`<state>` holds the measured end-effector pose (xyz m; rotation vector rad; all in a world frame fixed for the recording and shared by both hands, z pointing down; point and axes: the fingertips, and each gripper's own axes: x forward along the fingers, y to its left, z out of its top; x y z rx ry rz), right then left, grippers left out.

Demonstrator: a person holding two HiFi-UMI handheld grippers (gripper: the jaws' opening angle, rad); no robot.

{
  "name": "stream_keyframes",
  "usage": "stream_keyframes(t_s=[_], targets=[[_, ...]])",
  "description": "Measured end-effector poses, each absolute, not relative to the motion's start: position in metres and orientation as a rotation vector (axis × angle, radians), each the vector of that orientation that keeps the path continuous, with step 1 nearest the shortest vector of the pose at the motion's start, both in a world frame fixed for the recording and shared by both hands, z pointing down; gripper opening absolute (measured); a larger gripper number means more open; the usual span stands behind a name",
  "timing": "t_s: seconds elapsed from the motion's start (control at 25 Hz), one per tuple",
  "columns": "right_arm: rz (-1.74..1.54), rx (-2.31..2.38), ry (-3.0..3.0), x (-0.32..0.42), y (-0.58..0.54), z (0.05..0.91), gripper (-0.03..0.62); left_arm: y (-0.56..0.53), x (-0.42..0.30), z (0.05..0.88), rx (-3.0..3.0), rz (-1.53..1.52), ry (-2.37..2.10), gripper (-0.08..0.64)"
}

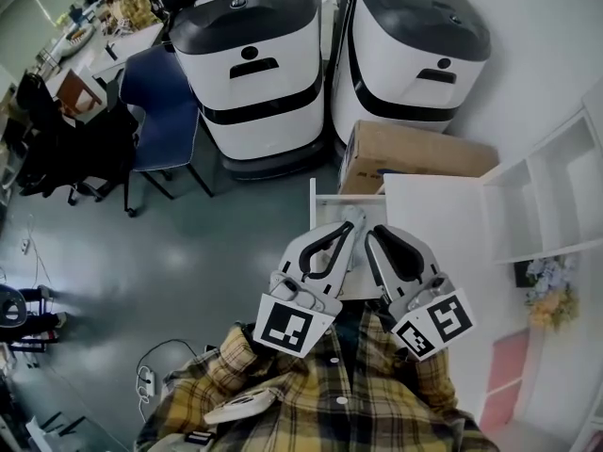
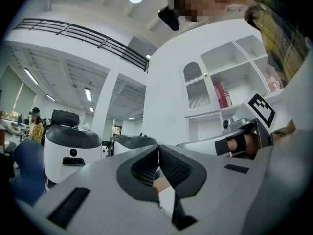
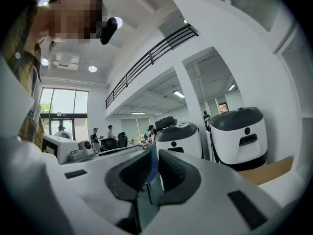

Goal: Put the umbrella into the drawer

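Note:
No umbrella shows in any view. In the head view both grippers are held level, side by side and close to my checked shirt, over an open white drawer [image 1: 314, 205] of which only the rim shows. My left gripper [image 1: 350, 226] [image 2: 158, 153] is shut, its pads touching with nothing between them. My right gripper [image 1: 372, 234] [image 3: 152, 155] is shut but for a thin slit and holds nothing. In each gripper view the other gripper appears alongside.
The white cabinet top [image 1: 433, 215] lies right of the drawer, with a white shelf unit [image 1: 556, 196] beyond it. A cardboard box [image 1: 415, 153] and two white machines with dark tops [image 1: 250, 64] [image 1: 415, 45] stand ahead. A blue chair [image 1: 160, 111] is at the left.

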<state>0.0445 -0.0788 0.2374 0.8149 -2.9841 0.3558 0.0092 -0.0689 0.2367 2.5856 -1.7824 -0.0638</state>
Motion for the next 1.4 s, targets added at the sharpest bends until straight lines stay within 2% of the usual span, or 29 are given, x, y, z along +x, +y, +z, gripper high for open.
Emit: stream_keyframes(t_s=[0.36, 1.4], targets=[[0.278, 0.854, -2.949, 0.053, -0.091, 0.241, 0.017, -0.081, 0.024, 0.237, 2.628, -0.033, -1.724, 0.021], [0.316, 0.841, -2.964, 0.060, -0.098, 0.244, 0.017, -0.088, 0.037, 0.232, 2.728, 0.008, -1.666, 0.020]])
